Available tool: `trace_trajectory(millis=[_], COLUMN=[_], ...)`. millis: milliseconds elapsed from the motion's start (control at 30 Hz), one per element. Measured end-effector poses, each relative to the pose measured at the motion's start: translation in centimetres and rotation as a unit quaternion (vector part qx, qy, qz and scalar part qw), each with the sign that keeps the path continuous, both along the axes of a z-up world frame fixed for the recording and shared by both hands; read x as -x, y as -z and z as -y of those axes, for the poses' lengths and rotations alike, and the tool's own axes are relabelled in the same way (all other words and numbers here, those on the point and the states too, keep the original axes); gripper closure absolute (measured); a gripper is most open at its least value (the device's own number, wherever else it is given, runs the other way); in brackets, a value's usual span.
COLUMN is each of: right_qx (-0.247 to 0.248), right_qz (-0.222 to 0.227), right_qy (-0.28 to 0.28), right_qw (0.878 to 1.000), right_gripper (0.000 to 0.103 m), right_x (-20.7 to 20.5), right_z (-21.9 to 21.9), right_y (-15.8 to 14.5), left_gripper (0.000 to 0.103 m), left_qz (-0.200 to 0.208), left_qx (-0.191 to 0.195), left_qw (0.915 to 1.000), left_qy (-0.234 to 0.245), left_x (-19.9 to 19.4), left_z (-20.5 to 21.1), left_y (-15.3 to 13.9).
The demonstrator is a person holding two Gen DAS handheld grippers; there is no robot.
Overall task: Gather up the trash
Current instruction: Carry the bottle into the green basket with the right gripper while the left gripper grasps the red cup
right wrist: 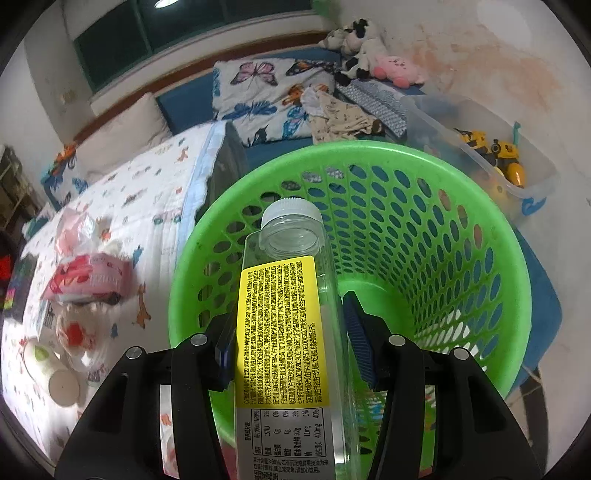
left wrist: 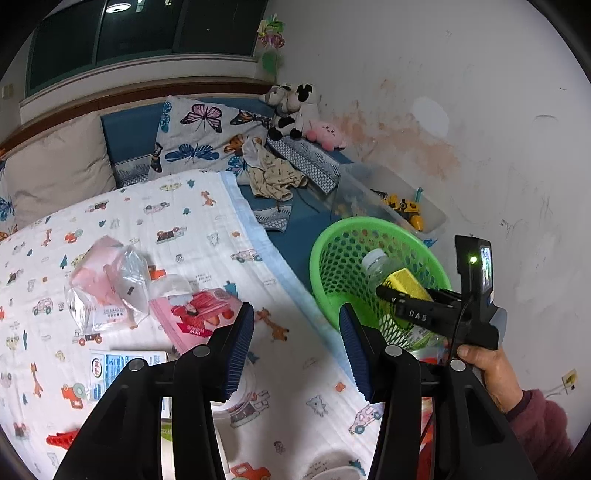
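Bottle [right wrist: 291, 332] lengthwise between right fingers [right wrist: 360, 343], clamped | cap toward basket [right wrist: 480, 236] (green) | left fingers [left wrist: 240, 332] apart, empty

Home bedroom, likely a child's: bed under white cartoon-print quilt [left wrist: 155, 229], butterfly-print pillow [left wrist: 207, 140], black-and-white plush cow [left wrist: 295, 107], pink plush toy [left wrist: 327, 133], clear plastic bin [right wrist: 524, 192] of yellow toy trucks [right wrist: 491, 151], dark window [left wrist: 147, 33].
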State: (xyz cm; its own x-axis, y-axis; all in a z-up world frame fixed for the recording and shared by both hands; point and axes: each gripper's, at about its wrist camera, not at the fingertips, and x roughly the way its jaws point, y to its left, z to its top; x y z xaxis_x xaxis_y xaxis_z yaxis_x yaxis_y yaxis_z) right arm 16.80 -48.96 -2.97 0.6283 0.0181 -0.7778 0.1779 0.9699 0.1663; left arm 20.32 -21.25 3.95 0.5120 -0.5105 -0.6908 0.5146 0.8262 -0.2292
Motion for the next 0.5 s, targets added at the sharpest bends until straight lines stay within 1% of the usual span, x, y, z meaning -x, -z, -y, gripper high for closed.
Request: trace_trajectory(millis=[133, 333, 400, 500], right_qx=[-0.013, -0.026, -0.034, -0.025], right_qz=[0.007, 0.018, 0.022, 0.017], right_qy=[0.007, 0.012, 0.008, 0.004], right_qw=[1.0, 0.999, 0.999, 1.0], right_gripper=[0.051, 0.051, 0.051, 0.051], right_x=[0.0, 0.02, -0.11, -0.41], right_z=[0.08, 0.02, -0.15, -0.67], right_y=[0.23, 0.13, 0.0, -0.15], left_gripper=[0.05, 0.048, 0.045, 0.045], left_qz=[0.002, 0.005, 0.006, 0.006], left_qx=[-0.009, -0.014, -0.016, -0.016], left_qw=[0.9999, 0.9999, 0.9998, 0.9998], left_qy=[-0.005, -0.007, -0.007, -0.01], left_x=[0.04, 0.08, 0.12, 0.1], left_z=[-0.04, 0.0, -0.05, -0.13], left_y=[0.15, 0.2, 0.29, 0.39])
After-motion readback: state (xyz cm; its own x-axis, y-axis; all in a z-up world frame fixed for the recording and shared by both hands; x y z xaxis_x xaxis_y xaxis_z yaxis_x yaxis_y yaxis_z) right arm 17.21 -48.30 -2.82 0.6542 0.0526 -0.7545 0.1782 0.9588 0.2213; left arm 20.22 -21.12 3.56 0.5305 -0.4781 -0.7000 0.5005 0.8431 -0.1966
